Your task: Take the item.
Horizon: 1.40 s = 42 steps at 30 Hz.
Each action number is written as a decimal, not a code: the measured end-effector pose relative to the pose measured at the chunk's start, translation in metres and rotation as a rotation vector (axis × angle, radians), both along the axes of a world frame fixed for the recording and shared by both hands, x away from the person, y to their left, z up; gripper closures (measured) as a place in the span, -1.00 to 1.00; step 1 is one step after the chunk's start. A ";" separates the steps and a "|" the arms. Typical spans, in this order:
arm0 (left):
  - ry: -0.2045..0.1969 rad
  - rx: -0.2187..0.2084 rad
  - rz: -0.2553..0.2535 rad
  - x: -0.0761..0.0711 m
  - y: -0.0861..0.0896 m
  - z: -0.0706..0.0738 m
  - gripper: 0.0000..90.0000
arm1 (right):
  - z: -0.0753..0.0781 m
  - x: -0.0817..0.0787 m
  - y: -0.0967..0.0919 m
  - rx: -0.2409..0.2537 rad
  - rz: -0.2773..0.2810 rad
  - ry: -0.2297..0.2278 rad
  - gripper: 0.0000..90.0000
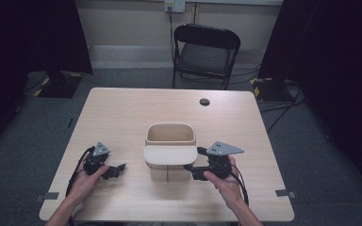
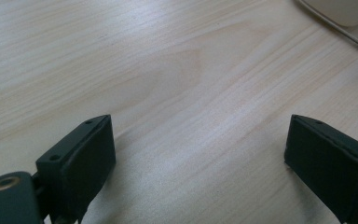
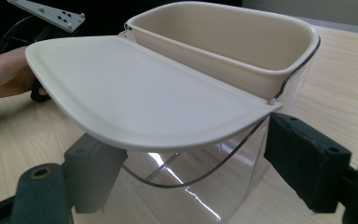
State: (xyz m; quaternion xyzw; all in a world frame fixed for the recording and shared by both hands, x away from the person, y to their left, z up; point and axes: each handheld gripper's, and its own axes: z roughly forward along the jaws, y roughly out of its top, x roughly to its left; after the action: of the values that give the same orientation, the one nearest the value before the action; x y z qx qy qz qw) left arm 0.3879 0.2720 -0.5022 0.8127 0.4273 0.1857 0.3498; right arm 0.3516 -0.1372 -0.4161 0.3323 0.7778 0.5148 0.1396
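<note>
A small bin stands mid-table: a beige inner bucket [image 1: 170, 133] [image 3: 223, 42] in a clear outer shell [image 3: 200, 196], with a flat beige lid [image 1: 169, 154] [image 3: 135, 98] lying open toward me. My right gripper [image 1: 192, 170] [image 3: 198, 168] is at the bin's right front, open, its jaws standing either side of the clear shell under the lid. I cannot tell whether they touch it. My left gripper [image 1: 119, 169] [image 2: 196, 140] rests open on the table to the left of the bin, with bare wood between its jaws. A corner of the bin [image 2: 340, 9] lies far ahead of it.
The light wooden table [image 1: 122, 108] has a dark cable hole [image 1: 204, 101] near its far edge. A black folding chair [image 1: 206, 52] stands behind the table. Dark curtains hang at both sides, and cables trail on the grey floor.
</note>
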 end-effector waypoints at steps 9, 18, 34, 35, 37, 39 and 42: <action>0.000 -0.001 0.001 0.000 0.000 0.000 -0.82 | 0.003 0.000 -0.001 0.018 0.006 -0.001 -0.54; 0.001 0.000 0.002 0.000 0.000 0.000 -0.82 | 0.005 0.002 0.000 0.024 0.003 -0.001 -0.55; 0.001 0.000 0.002 0.000 0.000 0.000 -0.82 | 0.007 0.005 0.002 0.027 -0.009 -0.009 -0.53; 0.001 0.000 0.002 0.000 0.000 0.000 -0.82 | 0.007 0.005 0.002 0.027 -0.009 -0.009 -0.53; -0.001 -0.001 0.001 0.000 0.000 0.000 -0.82 | 0.007 0.005 0.002 0.026 -0.011 -0.012 -0.53; 0.000 0.002 0.002 0.000 0.000 0.000 -0.82 | 0.008 0.005 0.002 0.027 -0.011 -0.013 -0.52; 0.001 0.000 0.002 0.000 0.000 0.000 -0.82 | 0.009 0.005 0.002 0.026 -0.012 -0.015 -0.52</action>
State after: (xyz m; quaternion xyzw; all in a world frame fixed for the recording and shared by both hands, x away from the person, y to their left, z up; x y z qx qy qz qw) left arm 0.3879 0.2719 -0.5021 0.8124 0.4282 0.1858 0.3494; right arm 0.3567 -0.1353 -0.4072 0.3350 0.7680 0.5265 0.1441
